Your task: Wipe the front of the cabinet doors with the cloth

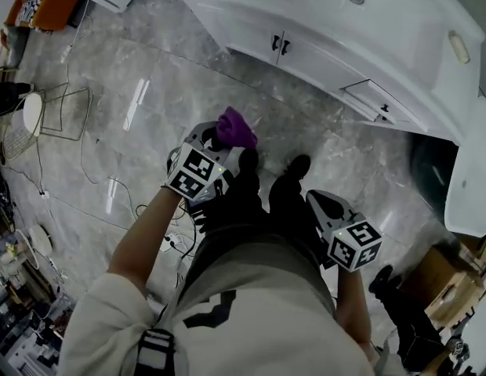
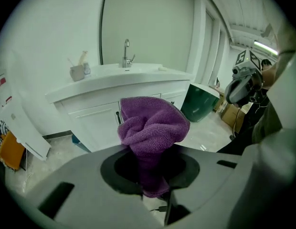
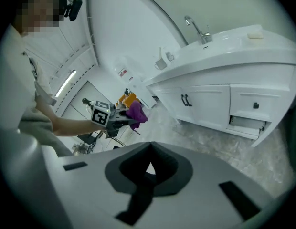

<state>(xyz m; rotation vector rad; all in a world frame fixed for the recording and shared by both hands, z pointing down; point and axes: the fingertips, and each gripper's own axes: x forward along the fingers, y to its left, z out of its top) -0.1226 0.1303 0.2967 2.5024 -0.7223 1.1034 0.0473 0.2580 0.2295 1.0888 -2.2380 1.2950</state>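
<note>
The cloth (image 2: 153,128), purple and bunched, is pinched at its narrow end between the closed fingers of the left gripper (image 2: 151,178). Its long axis runs on along the fingers, and the puffed end points forward at the white cabinet doors (image 2: 98,123). It hangs in the air over the grey marble floor (image 1: 149,131), well apart from the doors. The right gripper (image 3: 149,170) has its fingers brought together with nothing between them. It is close by the person's right side and apart from the cloth. Above the doors the white surface (image 2: 138,73) carries a tap (image 2: 126,51). A dark green bin (image 2: 200,101) stands beside the cabinet.
</note>
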